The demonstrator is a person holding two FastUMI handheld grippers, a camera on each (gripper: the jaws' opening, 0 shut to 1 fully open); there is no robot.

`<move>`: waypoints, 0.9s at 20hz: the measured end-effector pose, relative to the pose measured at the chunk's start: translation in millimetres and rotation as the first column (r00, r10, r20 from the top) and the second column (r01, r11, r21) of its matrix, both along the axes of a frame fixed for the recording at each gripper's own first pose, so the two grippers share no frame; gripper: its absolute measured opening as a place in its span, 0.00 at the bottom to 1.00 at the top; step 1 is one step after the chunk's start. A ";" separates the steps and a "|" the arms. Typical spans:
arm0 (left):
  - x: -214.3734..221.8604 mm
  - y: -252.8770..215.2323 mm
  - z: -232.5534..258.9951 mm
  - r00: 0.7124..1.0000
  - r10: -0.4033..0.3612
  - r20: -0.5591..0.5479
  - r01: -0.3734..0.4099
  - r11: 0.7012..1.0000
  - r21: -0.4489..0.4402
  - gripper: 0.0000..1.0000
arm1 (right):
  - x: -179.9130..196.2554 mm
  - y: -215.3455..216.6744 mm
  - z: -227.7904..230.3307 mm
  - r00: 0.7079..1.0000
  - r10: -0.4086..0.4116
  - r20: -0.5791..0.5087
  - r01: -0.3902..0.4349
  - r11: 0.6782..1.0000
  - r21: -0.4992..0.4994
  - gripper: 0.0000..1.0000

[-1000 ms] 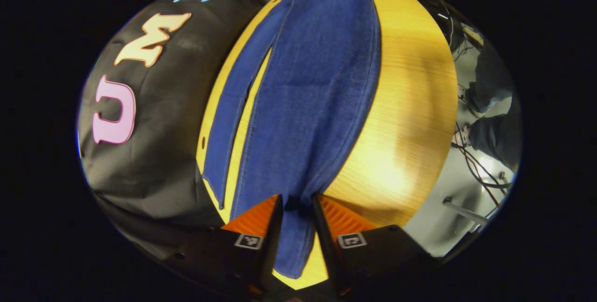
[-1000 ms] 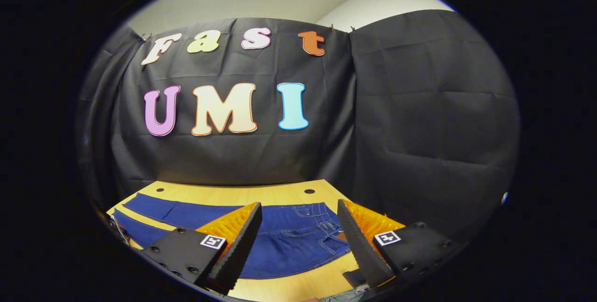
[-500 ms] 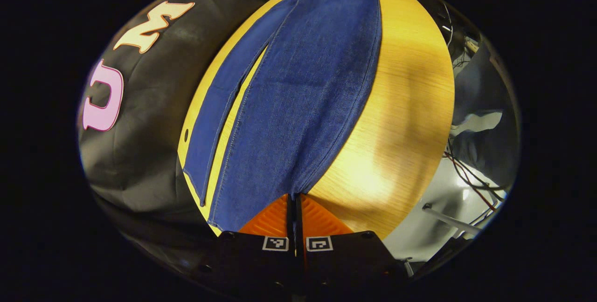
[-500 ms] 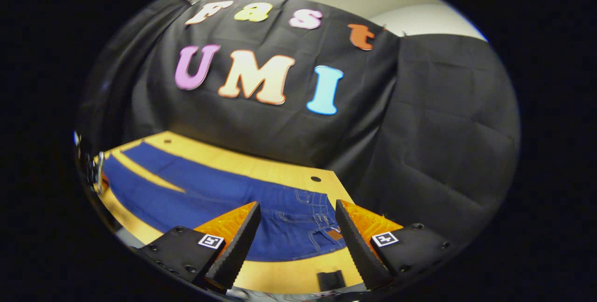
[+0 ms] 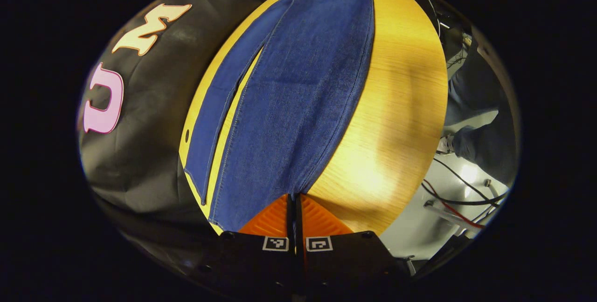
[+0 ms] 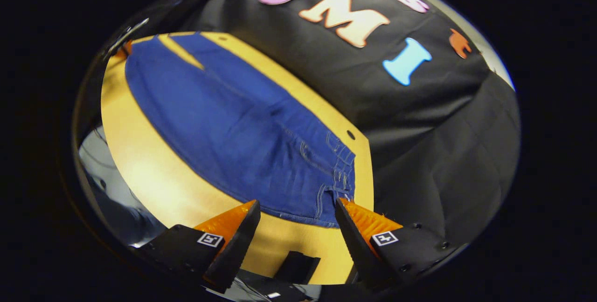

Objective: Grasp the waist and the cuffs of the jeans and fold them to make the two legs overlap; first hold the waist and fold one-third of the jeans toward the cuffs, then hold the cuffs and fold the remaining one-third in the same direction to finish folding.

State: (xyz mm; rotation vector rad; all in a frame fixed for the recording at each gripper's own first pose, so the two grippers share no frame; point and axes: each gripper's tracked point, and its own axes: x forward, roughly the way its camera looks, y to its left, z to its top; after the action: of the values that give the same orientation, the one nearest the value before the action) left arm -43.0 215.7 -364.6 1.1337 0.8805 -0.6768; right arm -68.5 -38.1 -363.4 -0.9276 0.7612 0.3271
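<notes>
Blue jeans (image 5: 298,87) lie flat on the wooden table (image 5: 401,106), the two legs side by side with a narrow gap between them. My left gripper (image 5: 295,198) is shut on the corner of the nearer leg's cuff at the table's edge. In the right gripper view the jeans (image 6: 233,125) run away from the waist (image 6: 343,171) to the far cuffs. My right gripper (image 6: 297,205) hovers open just short of the waist's near corner, with nothing between its orange fingers (image 6: 368,220).
A person's legs and shoes (image 5: 480,143) stand beside the table, with cables (image 5: 457,199) on the floor. A small black object (image 6: 296,267) sits at the table's near edge. The black cloth wall (image 6: 419,120) runs along the table's far side.
My left gripper went from open around the cuff to shut on it. My right gripper tipped downward and came closer over the waist end, staying open.
</notes>
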 end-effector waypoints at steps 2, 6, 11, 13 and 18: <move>0.7 0.4 -0.6 1.000 0.002 -0.002 -0.002 1.000 0.008 0.00 | 2.0 -11.2 -19.9 0.998 0.043 -0.049 -0.047 0.996 -0.082 0.99; 0.6 1.1 0.2 1.000 0.008 -0.001 -0.008 1.000 0.024 0.00 | 7.2 -17.2 -44.6 0.982 0.113 -0.150 -0.140 0.973 -0.185 0.99; 3.1 2.6 -1.5 1.000 0.019 -0.003 -0.019 0.999 0.033 0.00 | 35.5 -8.8 -56.8 0.962 0.197 -0.189 -0.236 0.948 -0.212 0.89; 3.6 2.5 -2.4 1.000 0.027 0.000 -0.027 0.999 0.040 0.00 | 46.8 -6.8 -64.7 0.959 0.209 -0.192 -0.248 0.947 -0.204 0.83; 8.2 1.7 -1.9 0.998 0.047 0.035 -0.049 0.998 0.045 0.00 | 49.4 1.6 -81.7 0.935 0.274 -0.227 -0.323 0.920 -0.220 0.25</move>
State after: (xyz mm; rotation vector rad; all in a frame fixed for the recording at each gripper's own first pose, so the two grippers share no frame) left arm -34.8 217.4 -366.5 1.1582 0.8952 -0.5990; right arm -19.1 -36.5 -445.1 -1.2742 0.8510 0.6064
